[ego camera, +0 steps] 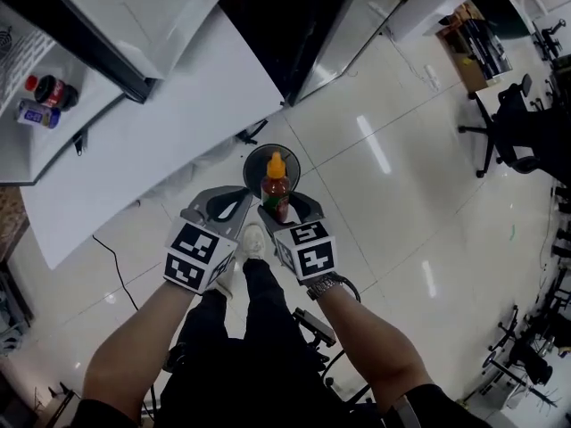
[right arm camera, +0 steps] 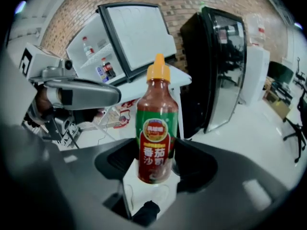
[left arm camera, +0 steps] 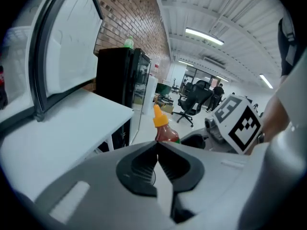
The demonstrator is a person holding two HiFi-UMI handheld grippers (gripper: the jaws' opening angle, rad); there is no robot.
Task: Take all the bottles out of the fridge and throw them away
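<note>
My right gripper [ego camera: 281,205] is shut on a red sauce bottle [ego camera: 277,188] with an orange cap and a green-and-red label. The bottle [right arm camera: 157,128] stands upright between the jaws. In the head view it hangs over a round dark bin [ego camera: 256,160] on the floor. Beside it on the left, my left gripper [ego camera: 234,205] is shut with nothing in it, its jaw tips touching [left arm camera: 157,150]. The white fridge [ego camera: 134,25] stands open at upper left. On its shelf are a dark cola bottle [ego camera: 52,91] and a small can [ego camera: 38,114], also visible in the right gripper view [right arm camera: 106,67].
A black glass-door cooler [right arm camera: 218,61] stands right of the white fridge. A white panel [ego camera: 152,141] slopes down toward the bin. Office chairs [ego camera: 513,123] and a shelf of goods [ego camera: 477,38] stand at the far right. A person's legs and white shoe [ego camera: 253,242] are below the grippers.
</note>
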